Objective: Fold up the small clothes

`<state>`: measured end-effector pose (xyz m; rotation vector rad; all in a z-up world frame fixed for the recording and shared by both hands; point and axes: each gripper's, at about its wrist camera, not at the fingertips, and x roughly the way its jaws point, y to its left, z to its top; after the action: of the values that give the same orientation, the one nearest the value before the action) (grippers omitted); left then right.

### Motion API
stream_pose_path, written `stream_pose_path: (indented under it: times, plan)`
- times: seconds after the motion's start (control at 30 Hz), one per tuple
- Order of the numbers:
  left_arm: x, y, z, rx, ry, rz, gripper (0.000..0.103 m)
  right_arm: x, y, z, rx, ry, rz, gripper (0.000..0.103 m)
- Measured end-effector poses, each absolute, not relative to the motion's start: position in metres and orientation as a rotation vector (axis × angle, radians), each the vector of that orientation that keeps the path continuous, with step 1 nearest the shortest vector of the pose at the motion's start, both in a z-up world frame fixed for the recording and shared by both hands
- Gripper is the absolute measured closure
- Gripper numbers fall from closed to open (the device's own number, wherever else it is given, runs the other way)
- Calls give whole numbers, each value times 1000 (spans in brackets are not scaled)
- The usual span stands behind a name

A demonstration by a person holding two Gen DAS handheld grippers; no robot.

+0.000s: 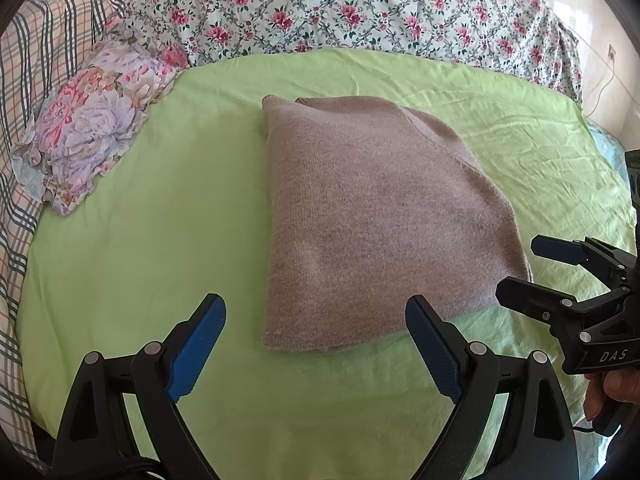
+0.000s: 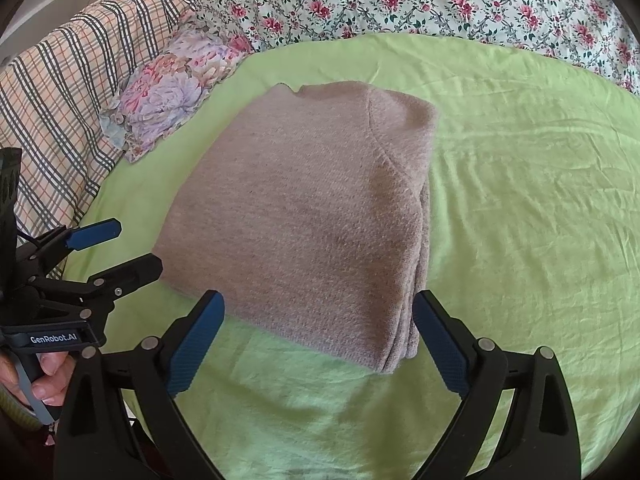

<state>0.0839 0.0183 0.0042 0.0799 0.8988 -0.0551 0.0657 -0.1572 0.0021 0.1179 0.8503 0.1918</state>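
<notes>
A taupe knit sweater [image 1: 372, 216] lies folded into a compact stack on the light green sheet [image 1: 152, 240]; it also shows in the right wrist view [image 2: 308, 216]. My left gripper [image 1: 316, 312] is open and empty, hovering just short of the sweater's near edge. My right gripper [image 2: 318, 312] is open and empty, its jaws spread on either side of the sweater's near right corner. The right gripper also shows at the right edge of the left wrist view [image 1: 516, 268]. The left gripper shows at the left of the right wrist view [image 2: 138, 246].
A floral pillow [image 1: 88, 136] lies at the sheet's far left corner. A rose-print quilt [image 1: 360, 4] is piled along the back. A plaid blanket [image 2: 60, 92] lies at the left. The green sheet [image 2: 520, 200] stretches to the right of the sweater.
</notes>
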Motion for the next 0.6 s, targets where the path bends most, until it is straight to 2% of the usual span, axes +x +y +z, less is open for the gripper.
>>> stream_pose_path:
  times: [0.6]
  plan:
    - [82, 17, 9, 87, 892, -63, 10, 63, -156, 8, 121, 840, 188, 7]
